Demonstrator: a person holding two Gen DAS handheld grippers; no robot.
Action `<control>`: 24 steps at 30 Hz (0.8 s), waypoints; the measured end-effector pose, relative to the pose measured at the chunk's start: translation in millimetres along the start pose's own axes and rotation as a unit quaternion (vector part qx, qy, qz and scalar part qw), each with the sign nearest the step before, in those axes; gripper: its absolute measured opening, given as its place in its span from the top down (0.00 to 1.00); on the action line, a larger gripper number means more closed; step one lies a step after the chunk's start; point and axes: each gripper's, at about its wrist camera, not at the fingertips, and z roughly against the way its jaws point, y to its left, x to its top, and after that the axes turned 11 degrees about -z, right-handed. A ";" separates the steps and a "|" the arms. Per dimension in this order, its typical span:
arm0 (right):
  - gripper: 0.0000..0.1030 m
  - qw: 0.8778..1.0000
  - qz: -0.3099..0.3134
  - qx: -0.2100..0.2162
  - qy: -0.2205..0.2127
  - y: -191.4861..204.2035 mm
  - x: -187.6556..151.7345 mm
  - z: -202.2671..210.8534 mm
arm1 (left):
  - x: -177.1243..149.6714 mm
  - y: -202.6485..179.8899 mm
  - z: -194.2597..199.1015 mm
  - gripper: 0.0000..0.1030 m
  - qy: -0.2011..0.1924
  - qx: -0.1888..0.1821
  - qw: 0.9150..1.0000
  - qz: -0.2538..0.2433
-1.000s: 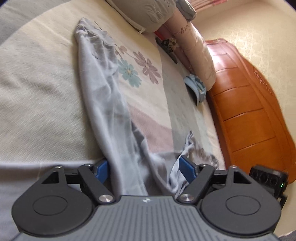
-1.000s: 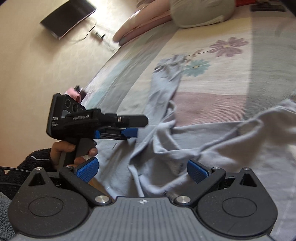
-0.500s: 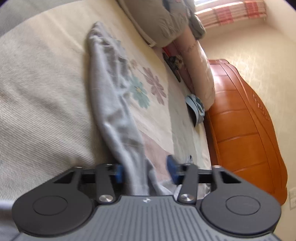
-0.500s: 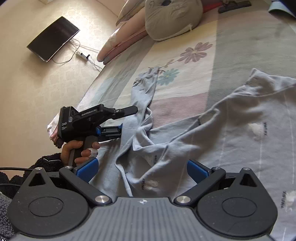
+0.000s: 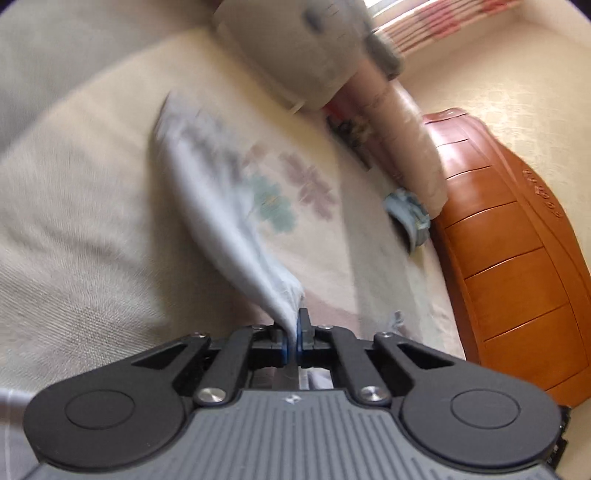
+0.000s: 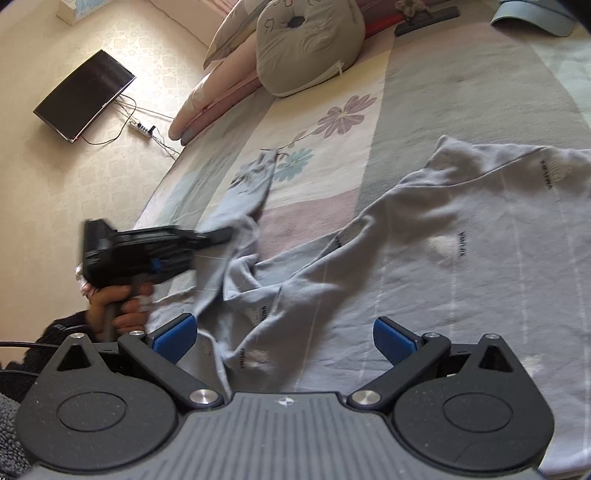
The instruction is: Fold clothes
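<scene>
Now the left gripper [image 5: 297,338] has its fingers pinched tight on the pale blue sleeve [image 5: 221,206]; a second ago those fingers stood wide apart around the same cloth, and half a second ago they were partway in. From the clamp the sleeve runs away in a taut band toward the far left, its cuff lying beside the printed flowers. The left view is smeared with motion, and the cloth near the fingers looks raised off the bed. That reads as the grasp made and the sleeve ready to be carried over the body of the garment, the first fold of the top.

From the right wrist view the long-sleeved top [image 6: 461,236] is spread over the near right of the bed, rumpled where the sleeve joins it, and the left hand [image 6: 118,306] grips its tool at the near left. The right gripper [image 6: 284,334] has its fingers spread wide, hovering over the wrinkled middle of the top with nothing between the pads.

The bed [image 6: 461,92] wears a striped, flowered cover. A grey cushion [image 6: 306,48] and pink pillows lie at the far end, a blue cap [image 6: 532,16] at the far right. Beyond the bed is a wooden headboard [image 5: 509,258] and a dark screen [image 6: 83,94] against the cream wall.
</scene>
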 end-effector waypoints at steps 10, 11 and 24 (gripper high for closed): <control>0.00 1.000 0.021 -0.004 0.014 -9.6 13.1 2.4 | -27.1 -33.7 86.9 0.97 -0.072 0.107 0.990 -0.056; 0.00 1.000 0.025 -0.005 0.016 -9.6 15.0 1.8 | -32.8 -35.5 89.2 0.97 -0.074 0.119 0.988 -0.059; 0.00 0.994 0.096 -0.043 0.030 5.7 23.1 -5.5 | -74.7 -24.8 105.2 0.97 -0.103 0.181 0.976 -0.055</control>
